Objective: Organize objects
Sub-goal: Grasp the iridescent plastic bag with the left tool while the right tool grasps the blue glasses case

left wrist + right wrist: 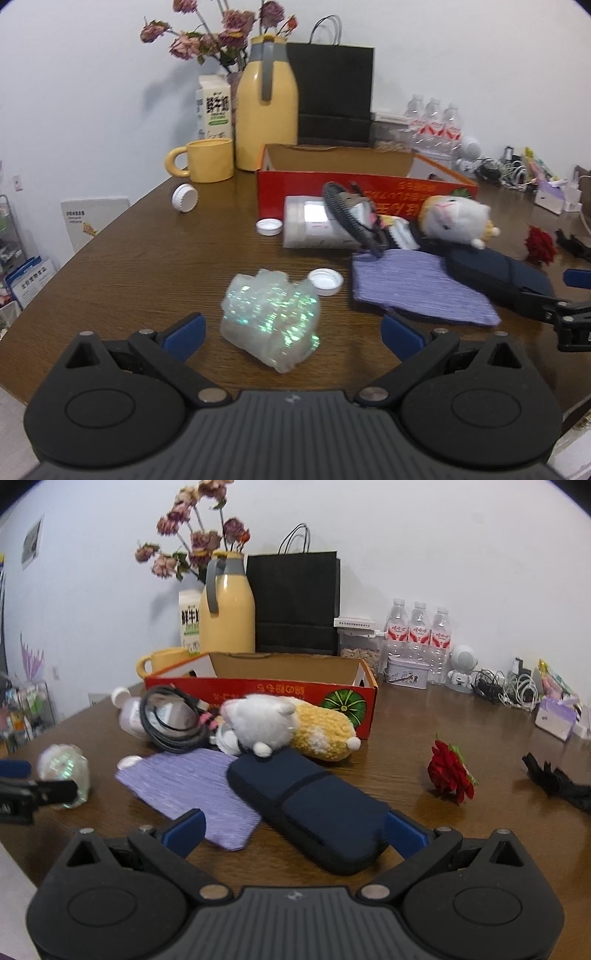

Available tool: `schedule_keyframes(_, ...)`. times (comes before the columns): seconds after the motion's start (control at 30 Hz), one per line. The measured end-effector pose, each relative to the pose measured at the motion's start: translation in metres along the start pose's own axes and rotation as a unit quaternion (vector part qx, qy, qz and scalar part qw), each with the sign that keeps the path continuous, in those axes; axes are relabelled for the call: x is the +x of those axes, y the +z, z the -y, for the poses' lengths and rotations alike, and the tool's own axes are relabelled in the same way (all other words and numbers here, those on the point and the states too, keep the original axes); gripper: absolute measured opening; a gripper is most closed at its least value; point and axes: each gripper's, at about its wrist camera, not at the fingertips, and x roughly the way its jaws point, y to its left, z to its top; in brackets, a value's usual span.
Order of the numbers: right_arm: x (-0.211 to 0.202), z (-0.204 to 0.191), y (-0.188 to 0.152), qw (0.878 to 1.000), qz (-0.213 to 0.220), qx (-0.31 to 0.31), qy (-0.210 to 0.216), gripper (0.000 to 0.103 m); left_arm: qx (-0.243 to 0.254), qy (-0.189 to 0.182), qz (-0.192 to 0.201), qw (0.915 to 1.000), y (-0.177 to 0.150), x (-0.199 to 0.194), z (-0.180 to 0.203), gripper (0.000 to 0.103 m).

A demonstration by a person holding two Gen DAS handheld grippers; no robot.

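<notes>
Even, soft indoor light on both my views, moderately bright, white wall slightly bluish. Soft shadow of dried flowers on wall left of them. Faint sheen on wooden table; iridescent glints on crinkled clear wrap. Strong fisheye bend, dark vignette in corners. Overall softness, mild motion blur; far clutter at right edge smeared. My own jaws close to lens, fairly sharp.

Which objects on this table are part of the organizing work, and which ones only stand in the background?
For the job: iridescent wrapped bundle, navy pouch, purple cloth, plush toy, coiled black cable, white bottle, loose white caps, red rose, red cardboard box.

Background: yellow thermos, yellow mug, milk carton, black paper bag, water bottles.
</notes>
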Motion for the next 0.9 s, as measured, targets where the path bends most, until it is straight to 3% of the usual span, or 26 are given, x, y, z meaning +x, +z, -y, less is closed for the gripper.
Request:
schedule_keyframes(0.17, 0.022, 0.011, 0.01, 0.998, -0.025, -0.047, 0.018, 0.103, -0.007, 0.011, -0.019, 0.9997, 0.005, 0.018, -0.007, 0.103)
schedule_keyframes(0.5, 0.075, 0.03, 0.034, 0.986, -0.093, -0.093, 0.101, 0.103, -0.015, 0.003, -0.043, 0.9989, 0.006, 0.039, -0.014, 0.103)
schedule_keyframes(0.6, 0.087, 0.032, 0.035, 0.983, -0.104, -0.092, 0.121, 0.101, -0.017, -0.004, -0.05, 0.9986, 0.006, 0.042, -0.014, 0.091)
schedule_keyframes(0.7, 0.093, 0.035, 0.035, 0.98, -0.113, -0.075, 0.145, 0.091, -0.014, -0.006, -0.048, 0.9987, 0.007, 0.043, -0.014, 0.072)
schedule_keyframes(0.77, 0.094, 0.038, 0.035, 0.979, -0.113, -0.069, 0.153, 0.089, -0.015, -0.012, -0.046, 0.9988, 0.008, 0.042, -0.015, 0.056)
schedule_keyframes(0.9, 0.089, 0.04, 0.034, 0.979, -0.11, -0.064, 0.159, 0.078, -0.021, -0.021, -0.046, 0.9985, 0.009, 0.041, -0.016, 0.052)
